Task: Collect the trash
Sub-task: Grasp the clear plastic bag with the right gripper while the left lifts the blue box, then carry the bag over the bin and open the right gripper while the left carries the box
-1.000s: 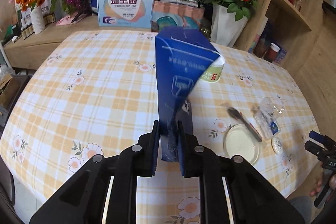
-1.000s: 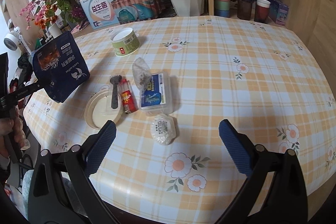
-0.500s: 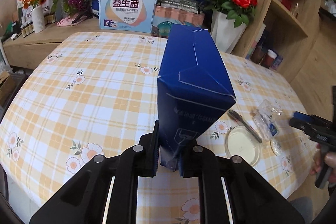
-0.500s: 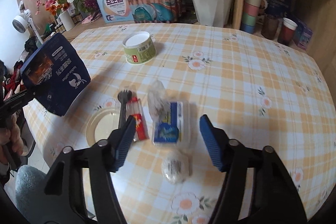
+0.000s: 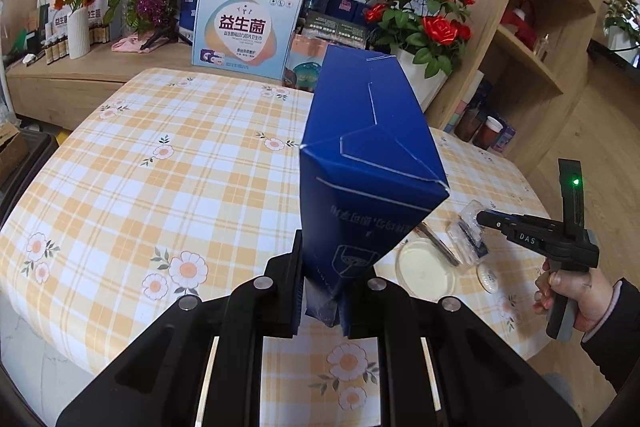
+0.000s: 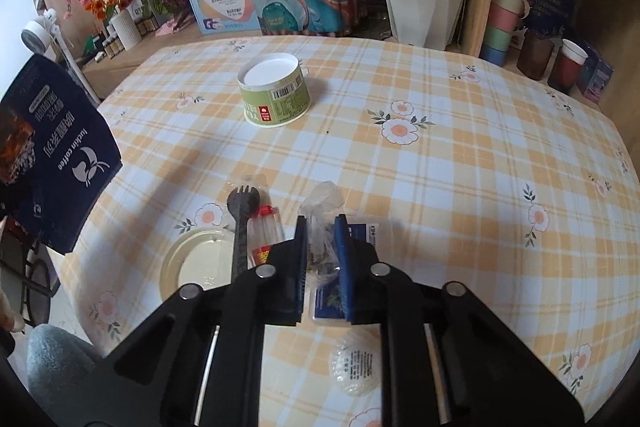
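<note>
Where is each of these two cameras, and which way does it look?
Left wrist: sits on the left gripper, looks across the table to the shelves; its fingers clamp a blue bag; the right gripper and the hand show.
Right wrist: sits on the right gripper, looks down at the trash; its jaws are closing on a clear wrapper.
Shared: bag, wrapper, lid, table.

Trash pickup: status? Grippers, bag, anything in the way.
Left gripper shut on blue bag, held above the table. Right gripper closing on clear wrapper. Fork, lid, cup remain; nothing blocking.
</note>
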